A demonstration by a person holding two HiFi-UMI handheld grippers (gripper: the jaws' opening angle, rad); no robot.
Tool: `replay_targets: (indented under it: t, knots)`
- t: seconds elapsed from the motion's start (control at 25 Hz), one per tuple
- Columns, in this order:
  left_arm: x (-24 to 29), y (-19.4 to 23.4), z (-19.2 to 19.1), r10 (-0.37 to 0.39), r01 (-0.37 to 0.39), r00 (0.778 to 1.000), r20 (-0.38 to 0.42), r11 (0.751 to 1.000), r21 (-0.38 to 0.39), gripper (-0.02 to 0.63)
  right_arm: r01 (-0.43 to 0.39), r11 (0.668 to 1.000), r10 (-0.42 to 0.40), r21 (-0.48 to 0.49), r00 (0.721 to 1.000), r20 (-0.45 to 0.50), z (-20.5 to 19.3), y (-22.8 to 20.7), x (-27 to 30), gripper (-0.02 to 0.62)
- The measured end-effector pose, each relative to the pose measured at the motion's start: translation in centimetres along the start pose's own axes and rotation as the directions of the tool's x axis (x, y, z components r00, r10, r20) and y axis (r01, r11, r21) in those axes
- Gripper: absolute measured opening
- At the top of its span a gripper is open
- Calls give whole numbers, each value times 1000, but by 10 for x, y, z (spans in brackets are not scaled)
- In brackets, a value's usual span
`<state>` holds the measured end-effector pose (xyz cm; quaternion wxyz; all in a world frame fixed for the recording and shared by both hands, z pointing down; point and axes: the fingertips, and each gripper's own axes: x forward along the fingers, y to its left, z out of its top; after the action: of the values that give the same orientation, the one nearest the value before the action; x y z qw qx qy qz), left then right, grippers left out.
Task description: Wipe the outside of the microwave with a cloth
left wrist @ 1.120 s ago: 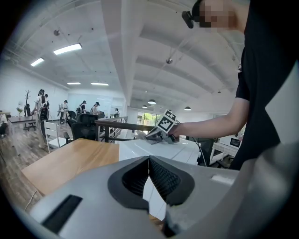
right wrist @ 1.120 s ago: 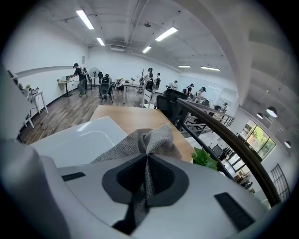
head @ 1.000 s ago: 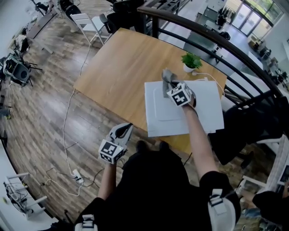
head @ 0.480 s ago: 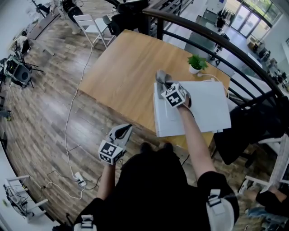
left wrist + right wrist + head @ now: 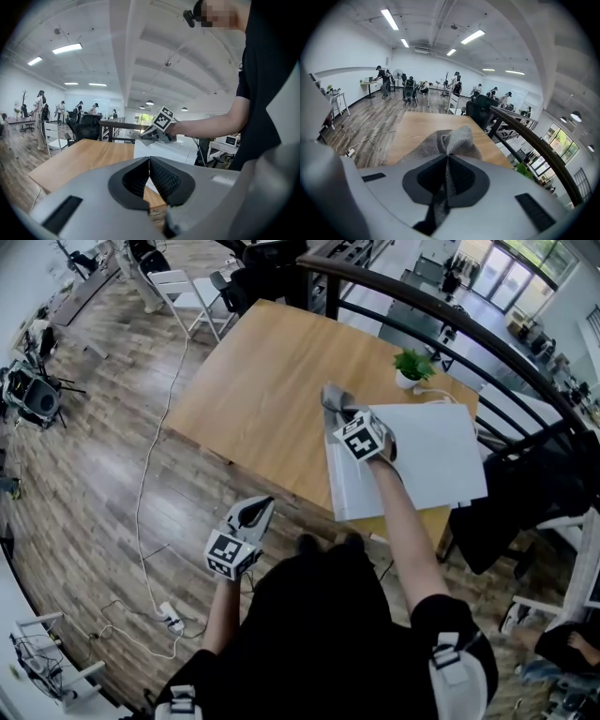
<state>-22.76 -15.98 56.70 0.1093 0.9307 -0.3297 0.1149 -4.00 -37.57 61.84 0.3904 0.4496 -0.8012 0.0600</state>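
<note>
Grey cloth (image 5: 451, 138) pinched in my right gripper (image 5: 449, 161) at the far-left corner of the microwave (image 5: 427, 457), I'd press flat and sweep evenly; left gripper (image 5: 149, 171) hangs clenched, empty.

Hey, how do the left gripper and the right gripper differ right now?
The right gripper is shut on the cloth, while the left gripper is shut on nothing. The right gripper is up at a corner of the microwave, while the left gripper hangs low beside the person, off the table. Both have their jaws together, and both carry a marker cube.
</note>
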Motion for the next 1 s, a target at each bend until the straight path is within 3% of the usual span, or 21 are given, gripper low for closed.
replay_targets:
  t: [0.2, 0.4, 0.56, 0.88, 1.0]
  knots:
    - [-4, 0, -6, -4, 4, 1000, 6, 1000, -5, 3, -17, 1000, 17, -3, 1000, 0, 3, 8, -2, 6]
    - [-9, 5, -14, 22, -22, 1000, 21, 999, -26, 3, -168, 976, 169, -141, 986, -2, 6, 53, -6, 8]
    - [-8, -2, -14, 30, -29, 999, 22, 999, -28, 3, -240, 946, 254, -220, 966, 40, 10, 82, -21, 8]
    - [16, -33, -3, 39, -38, 999, 21, 999, -18, 3, -266, 897, 329, -354, 935, 131, -13, 105, -76, 9]
    - [35, -54, 6, 22, -22, 999, 23, 1000, -7, 3, -264, 897, 334, -355, 930, 151, -40, 97, -103, 8]
